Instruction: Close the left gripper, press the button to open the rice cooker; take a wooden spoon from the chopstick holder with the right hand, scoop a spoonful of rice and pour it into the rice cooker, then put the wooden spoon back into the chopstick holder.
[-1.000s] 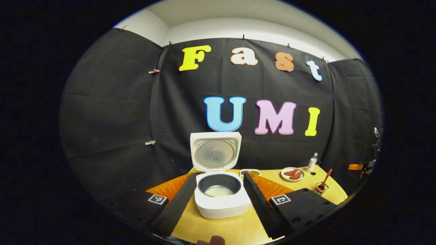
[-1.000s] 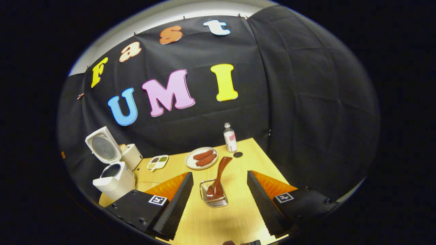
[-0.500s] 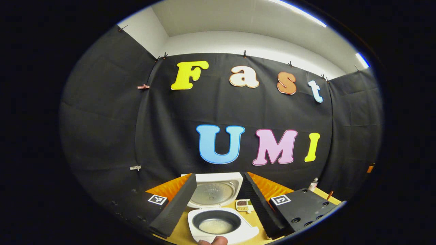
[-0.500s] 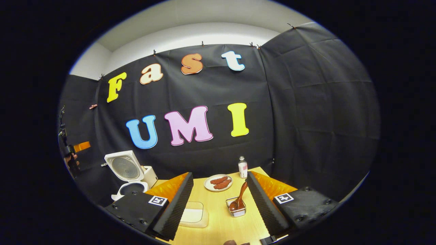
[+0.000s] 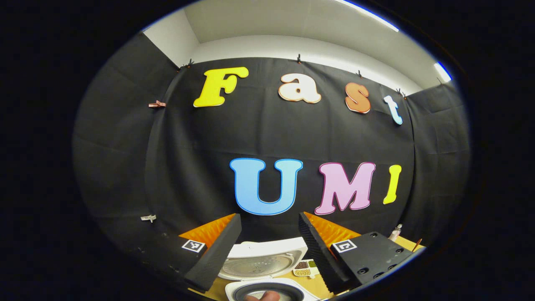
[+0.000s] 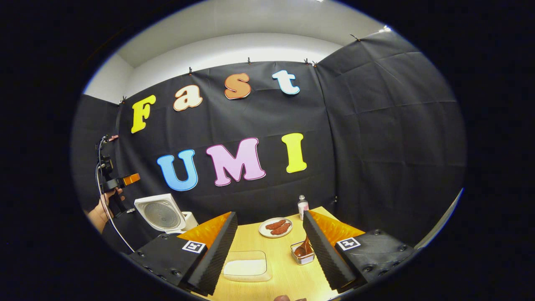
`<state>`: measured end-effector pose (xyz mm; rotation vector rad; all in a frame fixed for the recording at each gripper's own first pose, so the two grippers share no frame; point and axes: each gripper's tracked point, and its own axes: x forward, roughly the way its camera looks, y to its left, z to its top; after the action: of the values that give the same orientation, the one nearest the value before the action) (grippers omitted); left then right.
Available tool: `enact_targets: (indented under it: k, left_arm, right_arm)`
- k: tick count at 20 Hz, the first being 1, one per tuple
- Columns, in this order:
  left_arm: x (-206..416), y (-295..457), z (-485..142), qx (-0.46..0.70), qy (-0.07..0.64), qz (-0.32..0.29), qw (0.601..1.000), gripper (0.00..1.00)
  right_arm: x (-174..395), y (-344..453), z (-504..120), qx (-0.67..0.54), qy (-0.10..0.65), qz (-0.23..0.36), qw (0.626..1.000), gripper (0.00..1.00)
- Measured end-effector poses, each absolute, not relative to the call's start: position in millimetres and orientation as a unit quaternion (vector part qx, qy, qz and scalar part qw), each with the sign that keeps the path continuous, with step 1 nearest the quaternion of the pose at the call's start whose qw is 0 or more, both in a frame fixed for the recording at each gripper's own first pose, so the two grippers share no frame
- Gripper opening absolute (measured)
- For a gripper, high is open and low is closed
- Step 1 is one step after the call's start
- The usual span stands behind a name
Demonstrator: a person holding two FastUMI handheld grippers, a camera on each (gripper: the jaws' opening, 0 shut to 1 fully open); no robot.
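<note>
Where frame cuts it, rice cooker (image 5: 263, 267) half seen, lid up.

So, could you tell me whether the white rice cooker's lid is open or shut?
Open. The white rice cooker has its lid standing up, the ribbed inner plate facing out.

We see both views evenly and brightly lit from above: a ceiling light strip (image 5: 368, 14) glows at the top of the left gripper view, and the white wall above the cloth is nearly washed out. The table (image 6: 288, 276) shows a soft sheen and faint shadows. Focus is sharp at centre; straight lines bow strongly toward the rims.
</note>
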<state>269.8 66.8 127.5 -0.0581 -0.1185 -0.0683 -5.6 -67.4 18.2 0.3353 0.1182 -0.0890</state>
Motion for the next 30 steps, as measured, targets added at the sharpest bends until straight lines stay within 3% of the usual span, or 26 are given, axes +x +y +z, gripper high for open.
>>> enact_targets:
  k: [9, 14, 22, 30]
  left_arm:
    - [377, 83, 64, -0.014, 0.001, -0.010, 1.000, 0.95]
    - [403, 86, 19, -0.003, 0.062, 0.006, 0.998, 0.95]
    - [350, 69, 7, -0.033, 0.078, 0.001, 0.996, 0.98]
    - [266, 43, -45, -0.046, 0.105, 0.012, 0.993, 0.98]
  right_arm:
    - [-22, -63, 16, 0.140, 0.073, -0.085, 0.984, 0.98]
    - [-30, -64, 6, 0.130, 0.094, -0.090, 0.983, 0.98]
    - [-20, -52, 1, 0.151, 0.104, -0.047, 0.982, 0.98]
    - [-10, -51, -4, 0.146, 0.112, 0.008, 0.983, 0.98]
